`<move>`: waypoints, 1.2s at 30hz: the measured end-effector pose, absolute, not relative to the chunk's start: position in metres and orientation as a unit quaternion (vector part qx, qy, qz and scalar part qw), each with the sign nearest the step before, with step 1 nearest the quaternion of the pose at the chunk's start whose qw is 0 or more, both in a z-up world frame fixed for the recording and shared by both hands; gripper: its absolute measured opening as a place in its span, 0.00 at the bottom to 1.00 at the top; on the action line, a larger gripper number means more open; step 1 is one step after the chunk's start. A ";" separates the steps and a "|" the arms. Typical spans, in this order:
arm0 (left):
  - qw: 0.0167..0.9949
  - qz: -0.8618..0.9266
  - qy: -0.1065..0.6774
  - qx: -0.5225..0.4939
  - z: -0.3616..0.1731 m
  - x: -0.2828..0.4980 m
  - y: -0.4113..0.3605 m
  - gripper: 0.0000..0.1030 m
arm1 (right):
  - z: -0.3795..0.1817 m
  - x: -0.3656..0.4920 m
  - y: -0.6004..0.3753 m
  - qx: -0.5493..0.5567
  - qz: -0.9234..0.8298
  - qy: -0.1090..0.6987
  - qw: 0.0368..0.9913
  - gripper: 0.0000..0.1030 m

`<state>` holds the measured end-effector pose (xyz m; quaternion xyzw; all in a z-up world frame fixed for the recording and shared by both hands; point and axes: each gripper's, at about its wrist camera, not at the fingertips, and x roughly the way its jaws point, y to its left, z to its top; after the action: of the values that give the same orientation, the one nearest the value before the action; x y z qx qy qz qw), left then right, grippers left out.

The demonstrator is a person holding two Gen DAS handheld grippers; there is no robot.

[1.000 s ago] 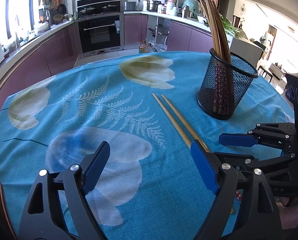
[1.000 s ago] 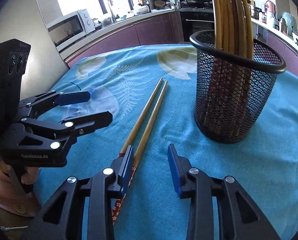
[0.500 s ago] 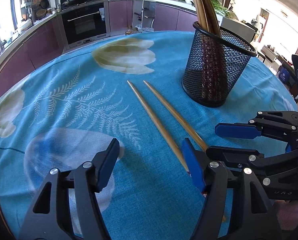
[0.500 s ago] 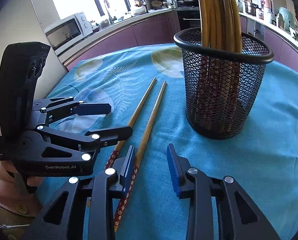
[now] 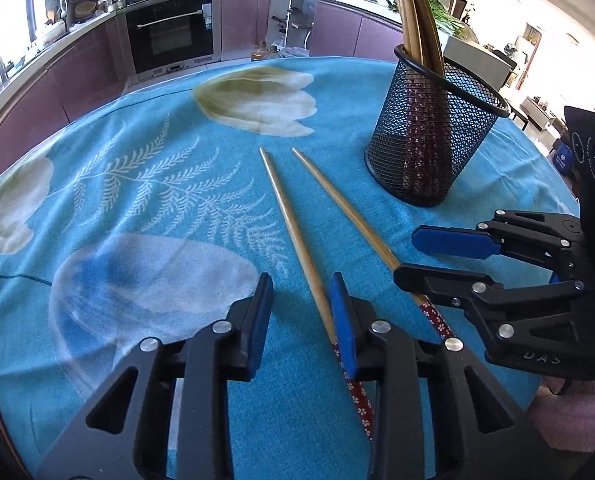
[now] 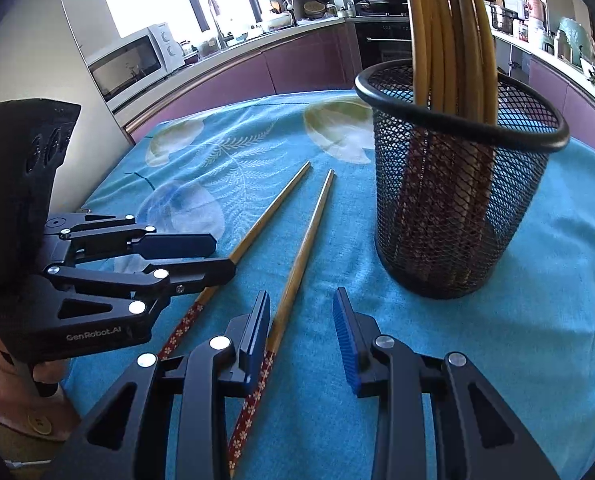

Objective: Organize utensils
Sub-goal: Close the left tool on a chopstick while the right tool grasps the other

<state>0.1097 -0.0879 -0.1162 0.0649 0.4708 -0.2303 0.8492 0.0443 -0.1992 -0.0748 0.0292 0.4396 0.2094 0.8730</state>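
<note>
Two wooden chopsticks with red flowered handles lie side by side on the blue tablecloth. The left one [image 5: 293, 228] [image 6: 265, 224] runs under my left gripper [image 5: 301, 312], which is open, its right pad beside the stick. In the right wrist view my left gripper [image 6: 217, 256] straddles that stick. The right chopstick [image 5: 349, 216] [image 6: 305, 252] passes under my right gripper's [image 6: 301, 328] left pad; that gripper is open and also shows in the left wrist view [image 5: 413, 256]. A black mesh holder [image 5: 429, 136] [image 6: 453, 208] holds several chopsticks upright.
The blue floral tablecloth [image 5: 137, 184] covers a round table. Kitchen counters, an oven [image 5: 169, 36] and a microwave [image 6: 133, 60] stand beyond the far edge. The table's right edge drops off near the holder.
My left gripper has moved forward and right over the left chopstick, and its jaws have narrowed. My right gripper has stayed over the right chopstick with little movement.
</note>
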 end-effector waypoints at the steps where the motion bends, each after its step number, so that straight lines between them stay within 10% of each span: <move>1: 0.850 -0.230 0.470 0.065 -0.115 0.110 -0.088 0.30 | -0.075 0.046 -0.198 0.029 0.209 0.439 0.873 0.31; 36: 0.848 -0.235 0.474 0.037 -0.117 0.103 -0.082 0.07 | -0.074 0.049 -0.195 0.073 0.232 0.445 0.862 0.05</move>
<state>0.1025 -0.0819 -0.1171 0.0365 0.4736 -0.2346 0.8481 0.0486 -0.1947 -0.0736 0.0732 0.4453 0.2320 0.8617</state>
